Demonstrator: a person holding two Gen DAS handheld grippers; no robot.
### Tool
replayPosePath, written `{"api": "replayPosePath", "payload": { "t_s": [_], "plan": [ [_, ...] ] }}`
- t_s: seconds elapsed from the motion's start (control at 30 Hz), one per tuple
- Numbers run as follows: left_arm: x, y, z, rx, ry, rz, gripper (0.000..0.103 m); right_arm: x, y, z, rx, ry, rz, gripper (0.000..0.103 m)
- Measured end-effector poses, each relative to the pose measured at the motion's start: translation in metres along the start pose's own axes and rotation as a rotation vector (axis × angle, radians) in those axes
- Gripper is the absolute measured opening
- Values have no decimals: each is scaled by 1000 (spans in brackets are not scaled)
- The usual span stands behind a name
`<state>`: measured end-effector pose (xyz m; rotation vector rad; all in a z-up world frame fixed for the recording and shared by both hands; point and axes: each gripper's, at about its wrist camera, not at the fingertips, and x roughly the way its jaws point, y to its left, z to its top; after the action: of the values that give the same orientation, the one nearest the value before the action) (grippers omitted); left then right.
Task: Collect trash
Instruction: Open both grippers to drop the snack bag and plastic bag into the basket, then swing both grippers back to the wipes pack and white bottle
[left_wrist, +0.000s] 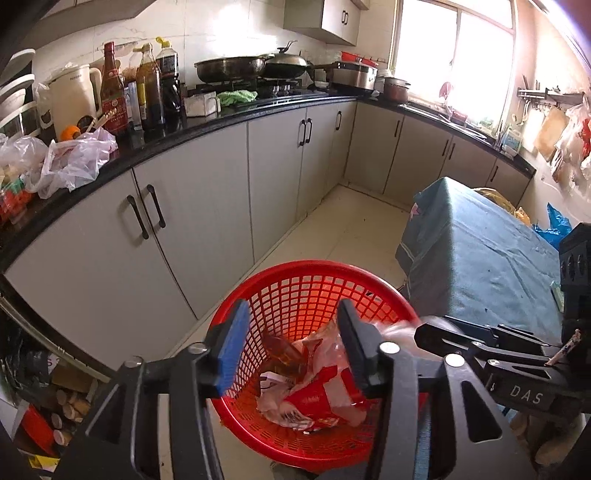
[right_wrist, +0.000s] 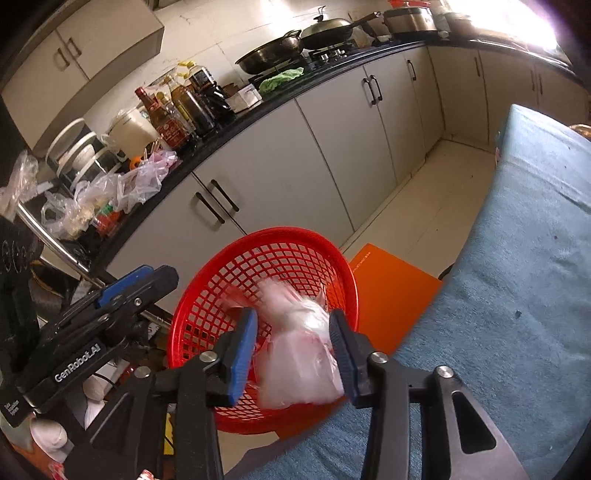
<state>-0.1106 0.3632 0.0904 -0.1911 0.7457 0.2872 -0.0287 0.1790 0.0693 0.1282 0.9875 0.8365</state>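
A red mesh basket stands on the floor below both grippers; it also shows in the right wrist view. Inside lie red-and-white wrappers and a brown piece of trash. My left gripper is open and empty above the basket. My right gripper is open, its jaws wide apart; a blurred clear plastic bag sits between them over the basket, touching neither pad clearly. The right gripper also shows at the right of the left wrist view, and the left gripper at the left of the right wrist view.
A table with a blue-green cloth stands right of the basket. An orange board lies on the floor beside it. A black counter over grey cabinets carries bottles, plastic bags and pans. Clutter fills the shelf at lower left.
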Motion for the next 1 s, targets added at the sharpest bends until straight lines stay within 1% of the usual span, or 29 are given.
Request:
{"api": "replayPosePath", "payload": {
  "t_s": [0.03, 0.13, 0.27, 0.37, 0.5, 0.67, 1.0],
  "plan": [
    [-2, 0, 0, 2, -6, 2, 57, -3, -1, -1, 2, -4, -1, 46],
    [-9, -4, 0, 10, -19, 10, 59, -11, -2, -3, 5, -14, 0, 47],
    [-18, -12, -4, 25, -23, 6, 66, -25, -3, -8, -2, -32, -10, 50],
    [-24, -21, -10, 46, -25, 12, 67, -36, -7, -14, -3, -43, -23, 51],
    [-33, -34, -18, 67, -28, 11, 68, -52, -19, -24, 20, -55, -37, 54],
    [-44, -50, -28, 96, -39, 12, 70, -74, -42, -38, 74, -70, -63, 58],
    [-62, -89, -43, 163, -53, 6, 73, -115, -89, -68, 177, -107, -112, 60]
  ]
}}
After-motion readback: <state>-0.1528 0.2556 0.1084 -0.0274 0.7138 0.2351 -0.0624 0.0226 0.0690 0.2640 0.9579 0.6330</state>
